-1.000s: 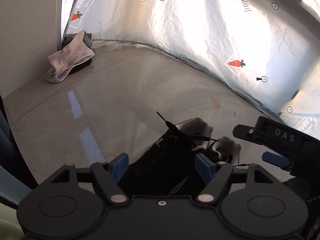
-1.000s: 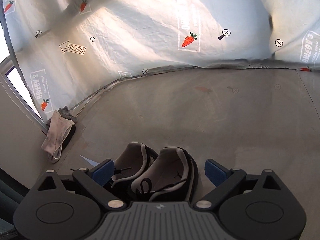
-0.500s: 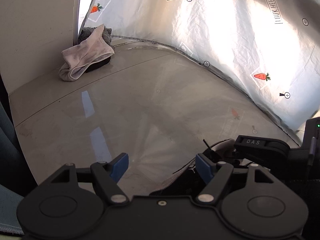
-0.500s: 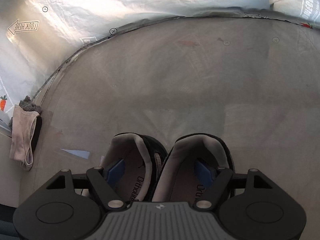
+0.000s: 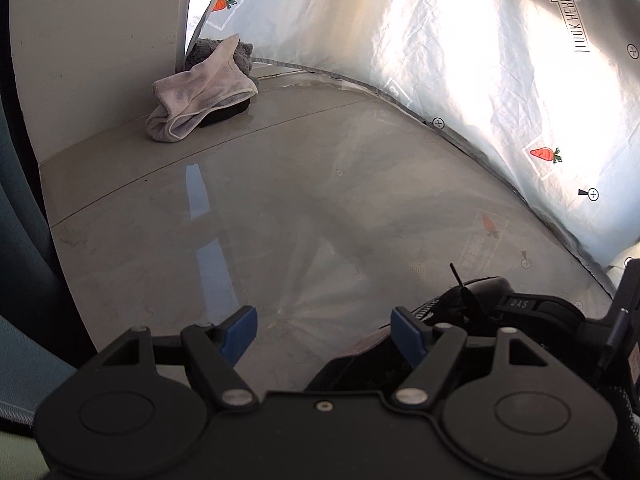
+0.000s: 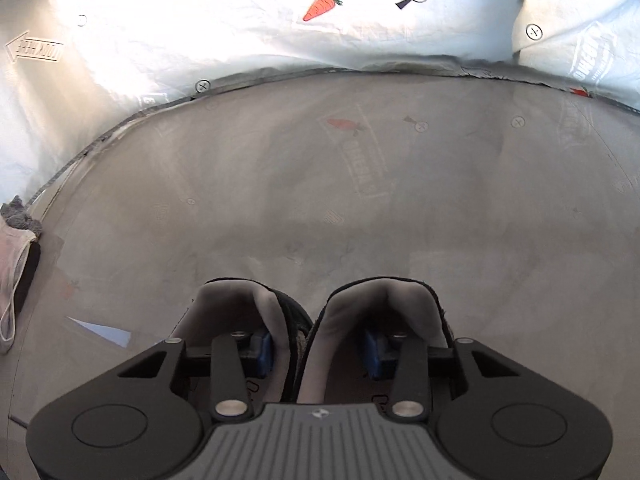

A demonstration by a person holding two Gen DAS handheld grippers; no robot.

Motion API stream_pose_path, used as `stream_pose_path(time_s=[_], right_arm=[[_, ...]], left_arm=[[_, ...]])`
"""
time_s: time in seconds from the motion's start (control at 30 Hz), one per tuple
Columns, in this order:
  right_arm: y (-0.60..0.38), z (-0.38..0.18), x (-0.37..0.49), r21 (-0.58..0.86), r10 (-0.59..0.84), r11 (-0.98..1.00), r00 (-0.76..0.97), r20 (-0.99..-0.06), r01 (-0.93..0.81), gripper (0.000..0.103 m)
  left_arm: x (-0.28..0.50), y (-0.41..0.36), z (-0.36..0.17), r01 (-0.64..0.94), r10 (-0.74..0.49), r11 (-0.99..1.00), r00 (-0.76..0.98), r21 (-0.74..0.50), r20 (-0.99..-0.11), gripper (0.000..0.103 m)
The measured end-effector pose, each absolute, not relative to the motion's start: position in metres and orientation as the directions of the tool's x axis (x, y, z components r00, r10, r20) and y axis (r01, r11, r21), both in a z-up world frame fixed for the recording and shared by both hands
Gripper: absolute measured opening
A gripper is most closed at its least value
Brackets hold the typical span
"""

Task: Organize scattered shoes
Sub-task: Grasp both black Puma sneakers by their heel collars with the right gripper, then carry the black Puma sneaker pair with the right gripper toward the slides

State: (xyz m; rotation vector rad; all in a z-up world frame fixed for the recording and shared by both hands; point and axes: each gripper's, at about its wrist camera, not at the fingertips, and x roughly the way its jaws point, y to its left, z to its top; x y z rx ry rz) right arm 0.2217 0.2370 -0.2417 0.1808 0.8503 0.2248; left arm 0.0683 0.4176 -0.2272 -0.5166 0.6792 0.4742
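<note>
Two black shoes with grey lining stand side by side on the grey floor, the left shoe [image 6: 236, 300] touching the right shoe [image 6: 384, 296]. My right gripper [image 6: 316, 350] has one finger down inside each shoe, and its blue pads squeeze the two touching inner walls together. In the left wrist view the black shoes [image 5: 452, 308] show at the lower right, partly hidden behind my finger, with the right gripper's black body [image 5: 536, 308] over them. My left gripper [image 5: 324, 334] is open over bare floor to the left of the shoes, holding nothing.
A pale towel heaped on a dark thing [image 5: 204, 88] lies in the far left corner, also seen as the towel [image 6: 12, 264]. A crinkled silver sheet with carrot prints [image 5: 480, 60] walls the back and right. Teal fabric [image 5: 24, 280] hangs at the left edge.
My right gripper has dropped into the two shoes and its fingers have drawn in on their inner walls. My left gripper has shifted off the shoes to the left, still open.
</note>
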Motion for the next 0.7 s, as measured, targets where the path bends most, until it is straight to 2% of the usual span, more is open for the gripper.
stream_pose_path(time_s=[0.2,0.53,0.7], right_arm=[[0.203,-0.229,0.194,0.278,0.302,0.946,0.759,-0.576,-0.165,0.039],[0.14,-0.18,0.158,0.15,0.228,0.97,0.926,-0.301,-0.19,0.039],[0.109,-0.155,0.139,0.084,0.196,0.979,0.97,-0.144,-0.186,0.036]], left_arm=[[0.059,0.403,-0.217,-0.542,0.248,0.793,0.704,-0.278,-0.665,0.074],[0.055,0.374,-0.203,-0.491,0.222,0.824,0.739,-0.283,-0.636,0.074],[0.054,0.346,-0.19,-0.425,0.192,0.864,0.775,-0.271,-0.603,0.074]])
